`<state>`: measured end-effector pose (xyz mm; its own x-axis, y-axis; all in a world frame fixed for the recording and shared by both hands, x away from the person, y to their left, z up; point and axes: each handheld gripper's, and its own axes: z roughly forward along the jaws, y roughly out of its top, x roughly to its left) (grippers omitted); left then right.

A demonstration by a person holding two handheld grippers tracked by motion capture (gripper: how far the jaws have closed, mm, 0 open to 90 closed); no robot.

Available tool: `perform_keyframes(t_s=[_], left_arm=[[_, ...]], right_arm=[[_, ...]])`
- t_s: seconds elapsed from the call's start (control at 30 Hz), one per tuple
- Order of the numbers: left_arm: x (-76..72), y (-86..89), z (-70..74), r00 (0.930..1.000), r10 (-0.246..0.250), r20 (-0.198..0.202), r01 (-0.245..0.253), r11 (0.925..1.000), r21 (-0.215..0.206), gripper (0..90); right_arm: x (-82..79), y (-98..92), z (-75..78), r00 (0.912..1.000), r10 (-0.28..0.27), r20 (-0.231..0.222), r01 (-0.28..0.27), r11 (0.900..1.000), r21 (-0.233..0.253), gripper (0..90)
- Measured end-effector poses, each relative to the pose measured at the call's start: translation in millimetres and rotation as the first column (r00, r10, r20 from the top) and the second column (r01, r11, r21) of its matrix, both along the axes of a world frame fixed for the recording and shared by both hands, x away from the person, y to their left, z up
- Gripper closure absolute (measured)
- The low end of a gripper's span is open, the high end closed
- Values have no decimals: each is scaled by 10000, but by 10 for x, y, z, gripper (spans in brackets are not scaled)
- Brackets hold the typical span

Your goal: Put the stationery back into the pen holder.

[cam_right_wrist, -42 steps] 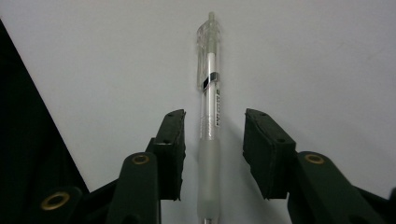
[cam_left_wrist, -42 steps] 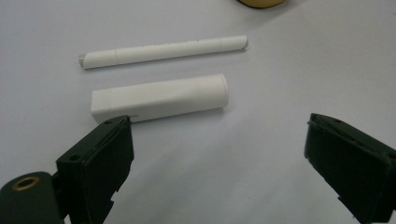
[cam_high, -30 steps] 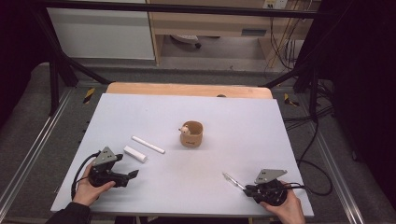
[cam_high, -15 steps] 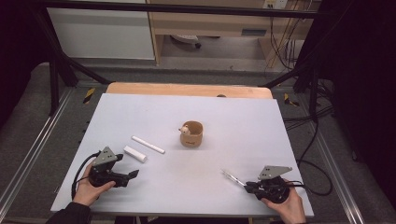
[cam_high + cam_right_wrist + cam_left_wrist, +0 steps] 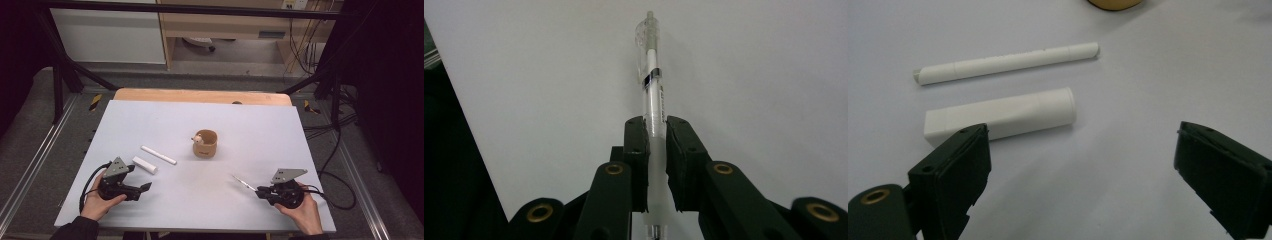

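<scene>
My right gripper (image 5: 655, 130) is shut on a clear pen (image 5: 651, 75) that sticks out ahead of the jaws, clip end forward. In the high view that pen (image 5: 244, 183) points up-left from the right gripper (image 5: 260, 191) near the table's front right. My left gripper (image 5: 146, 186) stands open at the front left, its jaws wide apart with nothing between them. Just beyond it lie a short white cap-like tube (image 5: 1003, 116) and a longer thin white pen (image 5: 1007, 62); the tube (image 5: 144, 165) and white pen (image 5: 158, 155) lie side by side.
A small tan cup (image 5: 205, 143) with a little figure on its rim stands mid-table. The white table top (image 5: 260, 130) ends at a wooden strip at the back. Black cables trail off the right side, and metal frame rails run along both sides.
The right gripper with the pen has shifted slightly rightward and forward along the front edge. The left gripper has stayed in place, open.
</scene>
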<state>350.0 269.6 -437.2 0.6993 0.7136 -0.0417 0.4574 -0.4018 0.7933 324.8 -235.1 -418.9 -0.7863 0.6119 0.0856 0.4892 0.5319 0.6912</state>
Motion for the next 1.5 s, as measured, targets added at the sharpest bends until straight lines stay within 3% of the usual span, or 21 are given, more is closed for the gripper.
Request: perform_keyframes(t_s=[0.43,0.7,1.0,1.27,1.5], left_arm=[[8,-231,49,9976,-681,88,679,9975,202,79],[-27,-441,85,9888,-1461,312,1433,9864,800,64],[-57,-585,112,9805,-1838,701,1719,9737,1496,62],[-62,-730,139,9623,-2423,1234,2120,9528,2175,64],[-52,-866,165,9385,-2940,1808,2359,9288,2859,62]], right_arm=[[253,320,125,9965,796,251,-796,9968,10,802],[381,570,169,9909,1323,254,-1318,9911,-199,802],[455,765,208,9850,1721,157,-1715,9845,-367,802],[501,927,228,9782,2075,116,-2069,9776,-391,802],[521,1010,236,9753,2210,-13,-2207,9738,-541,802]])
